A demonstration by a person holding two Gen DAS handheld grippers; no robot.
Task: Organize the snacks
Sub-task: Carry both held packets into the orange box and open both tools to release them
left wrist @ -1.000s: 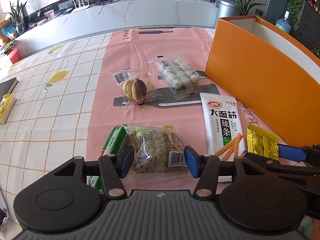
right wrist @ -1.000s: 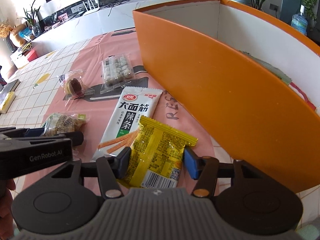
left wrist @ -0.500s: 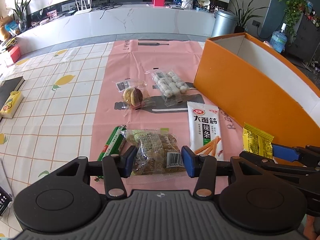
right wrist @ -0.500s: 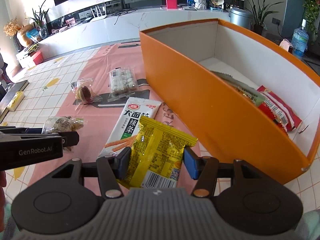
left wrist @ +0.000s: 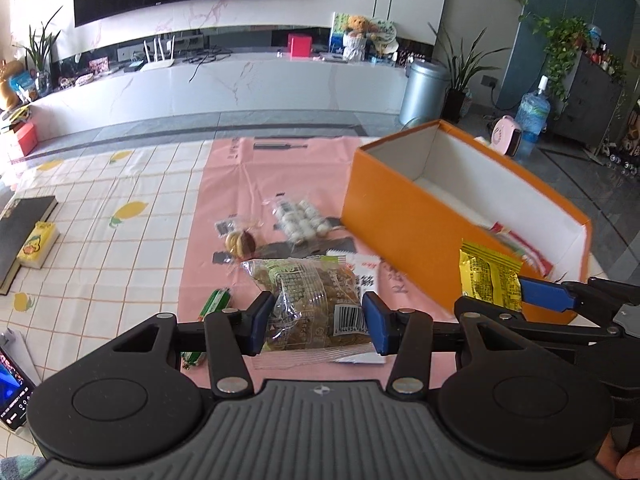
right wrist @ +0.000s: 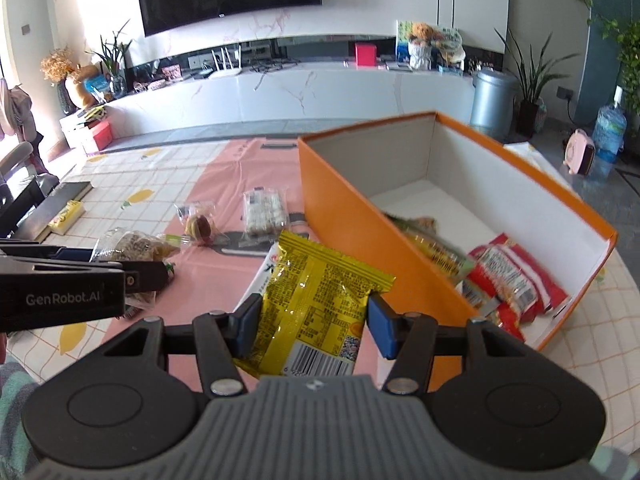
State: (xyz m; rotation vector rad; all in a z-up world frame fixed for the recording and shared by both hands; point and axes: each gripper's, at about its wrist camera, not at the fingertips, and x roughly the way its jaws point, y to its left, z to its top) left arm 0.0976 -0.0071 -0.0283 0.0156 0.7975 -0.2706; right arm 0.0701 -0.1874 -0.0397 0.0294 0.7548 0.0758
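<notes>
My left gripper (left wrist: 319, 320) is shut on a clear bag of brown snacks (left wrist: 308, 296), held off the pink mat. My right gripper (right wrist: 312, 320) is shut on a yellow packet (right wrist: 316, 292), raised beside the near wall of the orange box (right wrist: 360, 232). In the left wrist view the yellow packet (left wrist: 486, 280) hangs in front of the orange box (left wrist: 400, 232). Red packets (right wrist: 516, 280) and a green-yellow packet (right wrist: 436, 248) lie inside the box. On the mat lie a white strip-snack packet (left wrist: 366, 276), an egg pack (left wrist: 300, 220), a small cake pack (left wrist: 240, 242) and a green stick (left wrist: 216, 304).
A dark book (left wrist: 24, 232) with a yellow carton (left wrist: 38, 244) lies at the table's left side. A phone (left wrist: 14, 392) sits at the near left edge. The far half of the box floor (right wrist: 420, 196) is bare.
Both grippers have risen with their packets. The left one closed on the clear bag and lifted it off the mat. The box's inside has come into view.
</notes>
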